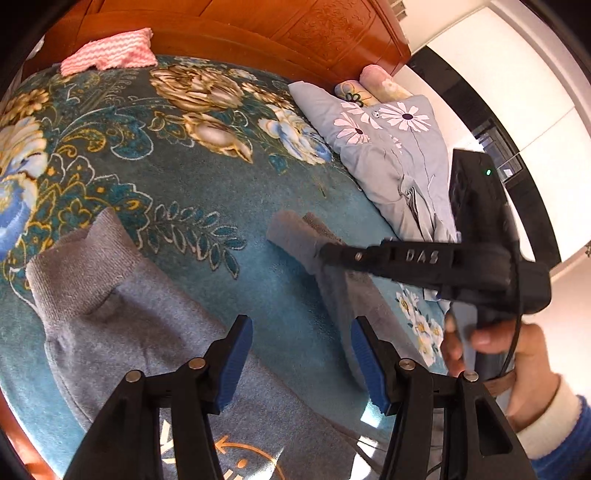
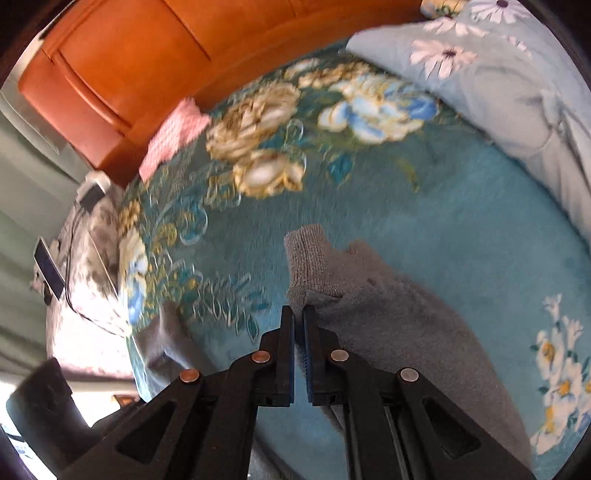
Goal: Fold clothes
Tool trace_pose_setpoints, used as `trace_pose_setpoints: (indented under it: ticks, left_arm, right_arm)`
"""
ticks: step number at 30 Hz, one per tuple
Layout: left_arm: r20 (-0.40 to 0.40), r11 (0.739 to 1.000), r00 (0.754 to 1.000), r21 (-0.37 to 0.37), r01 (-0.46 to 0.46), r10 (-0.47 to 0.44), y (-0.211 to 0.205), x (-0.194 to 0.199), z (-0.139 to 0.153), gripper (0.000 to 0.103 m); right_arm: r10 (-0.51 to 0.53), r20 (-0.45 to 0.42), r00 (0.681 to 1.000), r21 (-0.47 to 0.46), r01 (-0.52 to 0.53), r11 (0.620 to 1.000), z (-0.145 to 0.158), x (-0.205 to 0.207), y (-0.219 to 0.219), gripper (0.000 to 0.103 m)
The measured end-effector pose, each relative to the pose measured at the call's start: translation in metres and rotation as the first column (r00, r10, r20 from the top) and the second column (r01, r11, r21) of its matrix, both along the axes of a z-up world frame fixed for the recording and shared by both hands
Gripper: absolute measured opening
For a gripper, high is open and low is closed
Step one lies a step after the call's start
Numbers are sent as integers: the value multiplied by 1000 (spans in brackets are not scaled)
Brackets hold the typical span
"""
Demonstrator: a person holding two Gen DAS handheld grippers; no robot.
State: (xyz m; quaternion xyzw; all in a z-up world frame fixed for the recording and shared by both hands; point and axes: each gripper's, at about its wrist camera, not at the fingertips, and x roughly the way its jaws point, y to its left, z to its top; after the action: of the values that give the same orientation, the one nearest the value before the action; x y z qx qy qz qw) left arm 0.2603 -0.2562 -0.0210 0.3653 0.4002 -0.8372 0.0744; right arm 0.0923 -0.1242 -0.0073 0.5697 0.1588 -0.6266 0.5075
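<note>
Grey sweater (image 1: 155, 332) lies flat on teal floral blanket (image 1: 207, 192) of bed, one sleeve (image 1: 74, 266) running fwd-left of L gripper (image 1: 301, 360), jaws released. Other sleeve (image 2: 388, 317) runs fwd from R gripper (image 2: 298, 350), jaws clenched on its cuff edge. Orange wood headboard (image 1: 295, 29) beyond; grey daisy pillow (image 1: 388, 147) fwd-right.

A sweater (image 1: 155, 332) lay spread on the bed (image 1: 229, 192), one sleeve (image 1: 110, 266) to the left and the other sleeve (image 1: 317, 258) to the right. Behind it, a towel (image 1: 110, 51) lay against the headboard (image 1: 258, 33), with pillows (image 1: 391, 147) at the far right.
</note>
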Motion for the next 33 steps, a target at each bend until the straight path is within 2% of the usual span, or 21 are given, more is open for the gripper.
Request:
trace_pose_setpoints:
  ticks: [2,4,5,6,8,10,14,16,18,20,22,25,28,30,33]
  left_arm:
    - [-12,1000,1000,29,5,-5,-2,0,-1,60]
    - [-11,999,1000,52,11,-10,-3,-5,-1,60]
    - [-15,997,1000,72,19,-18,-3,-10,-1,60]
    - [-21,995,999,95,29,-27,-3,-14,-2,60]
    - [-42,989,998,139,44,-39,-3,-24,-2,60]
    - [-42,984,998,173,52,-46,-6,-38,-7,60]
    - [13,963,999,268,27,-32,-19,-70,-26,60]
    - [30,945,999,328,5,-15,-27,-83,-37,60]
    - [40,916,999,399,-29,14,-35,-92,-47,58]
    - [52,903,997,424,-66,48,-41,-97,-53,58]
    - [88,917,994,388,-93,63,-44,-100,-54,58]
    - [143,916,987,384,-119,69,-43,-103,-63,54]
    - [152,890,985,435,-136,76,-40,-104,-76,45]
    - [155,887,984,438,-149,88,-38,-106,-79,33]
    - [149,890,983,429,-159,104,-36,-108,-81,20]
  right_arm:
    - [10,38,999,24,-11,1000,-16,7,4,6]
    - [-7,65,998,-10,8,1000,-12,5,17,23]
    - [-24,71,997,-32,26,999,-7,2,25,38]
    - [-47,72,996,-48,50,998,-2,-2,36,42]
    - [-96,74,993,-77,101,992,9,-11,58,42]
    - [-128,44,991,-60,130,990,10,-26,71,42]
    - [-187,-22,982,-22,186,982,12,-57,97,42]
    - [-215,-55,975,-4,215,977,13,-72,109,42]
    - [-180,-71,981,19,182,983,9,-86,95,43]
    - [-143,-63,988,14,145,989,5,-94,72,43]
    - [-111,-44,993,4,112,994,-1,-101,47,43]
    - [-41,-30,999,18,41,999,-16,-99,7,44]
    - [45,-43,998,70,-42,997,-34,-89,-23,44]
    - [64,-42,997,84,-60,995,-40,-86,-26,44]
    - [88,-42,995,103,-83,991,-49,-81,-28,42]
